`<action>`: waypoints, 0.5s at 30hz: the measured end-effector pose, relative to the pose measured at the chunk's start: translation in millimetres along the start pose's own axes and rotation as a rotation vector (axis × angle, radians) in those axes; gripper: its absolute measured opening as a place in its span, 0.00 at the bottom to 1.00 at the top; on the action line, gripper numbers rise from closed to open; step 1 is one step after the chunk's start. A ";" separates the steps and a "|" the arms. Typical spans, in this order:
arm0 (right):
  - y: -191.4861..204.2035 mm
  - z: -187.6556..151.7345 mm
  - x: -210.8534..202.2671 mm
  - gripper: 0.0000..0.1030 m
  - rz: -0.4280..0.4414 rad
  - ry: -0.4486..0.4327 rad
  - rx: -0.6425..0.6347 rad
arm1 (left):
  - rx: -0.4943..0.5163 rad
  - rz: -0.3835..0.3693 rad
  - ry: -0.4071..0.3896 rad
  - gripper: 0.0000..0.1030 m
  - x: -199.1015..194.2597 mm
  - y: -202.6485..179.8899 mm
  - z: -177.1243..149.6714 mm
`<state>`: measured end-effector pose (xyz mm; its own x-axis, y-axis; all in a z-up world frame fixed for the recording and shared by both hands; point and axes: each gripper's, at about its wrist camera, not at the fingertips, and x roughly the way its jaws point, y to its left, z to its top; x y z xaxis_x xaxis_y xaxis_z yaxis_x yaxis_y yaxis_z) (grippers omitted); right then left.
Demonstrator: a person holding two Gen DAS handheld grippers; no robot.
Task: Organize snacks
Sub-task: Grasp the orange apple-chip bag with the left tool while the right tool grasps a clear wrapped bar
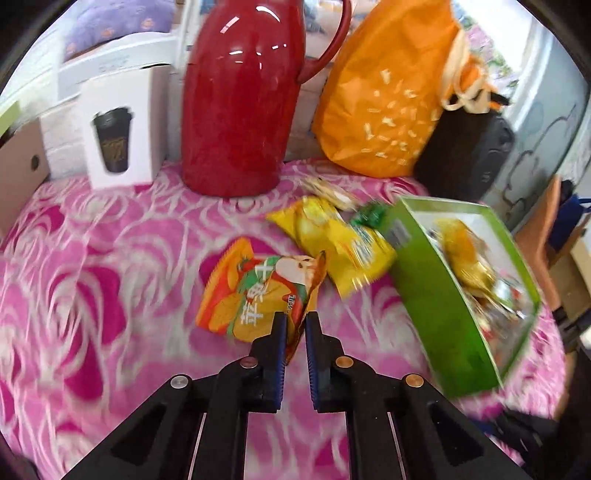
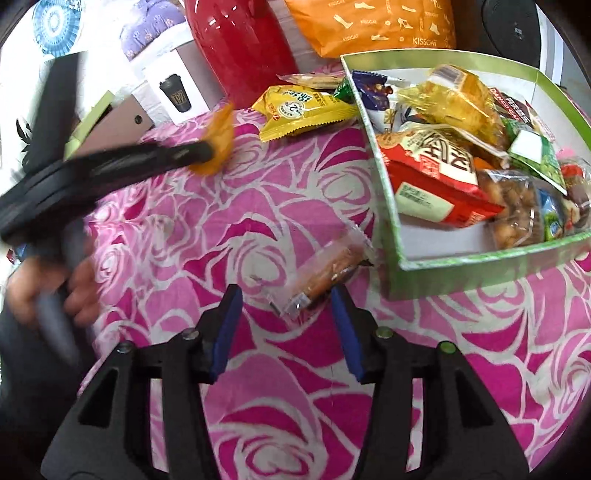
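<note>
Crinkly orange snack packet (image 1: 258, 291) pinched in left gripper (image 1: 295, 325), glossy green box (image 1: 443, 317) beside

I can read "KISSCAT" printed repeatedly in white on the crinkled orange plastic bag (image 2: 373, 26). The yellow foil snack packet (image 2: 301, 110) carries a round badge with a "2". Other packets show large Chinese characters I can't make out reliably.

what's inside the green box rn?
The green box holds a loose pile of snack packets: a red-and-white pack, a yellow wrapper, a clear bag of nuts, green packets. Anything beneath the pile, and most of the box floor, is covered.
</note>
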<state>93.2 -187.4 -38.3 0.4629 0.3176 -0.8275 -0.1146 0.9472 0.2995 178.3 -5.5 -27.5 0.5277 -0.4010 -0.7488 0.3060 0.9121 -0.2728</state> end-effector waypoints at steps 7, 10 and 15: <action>16.8 -10.8 3.3 0.07 -0.011 0.002 -0.148 | -0.108 -0.008 0.035 0.48 -44.7 18.0 -56.9; 20.6 -16.0 -2.8 0.08 0.003 0.020 -0.200 | -0.267 -0.048 0.011 0.69 -54.1 36.4 -65.8; 10.3 -7.9 -8.2 0.45 0.036 -0.015 -0.105 | -0.344 -0.020 0.016 0.72 -35.7 36.9 -49.3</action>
<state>81.3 -179.9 -32.2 0.4702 0.3518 -0.8094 -0.2228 0.9347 0.2769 131.7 46.7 -40.6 0.5109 -0.4204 -0.7498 0.0294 0.8803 -0.4735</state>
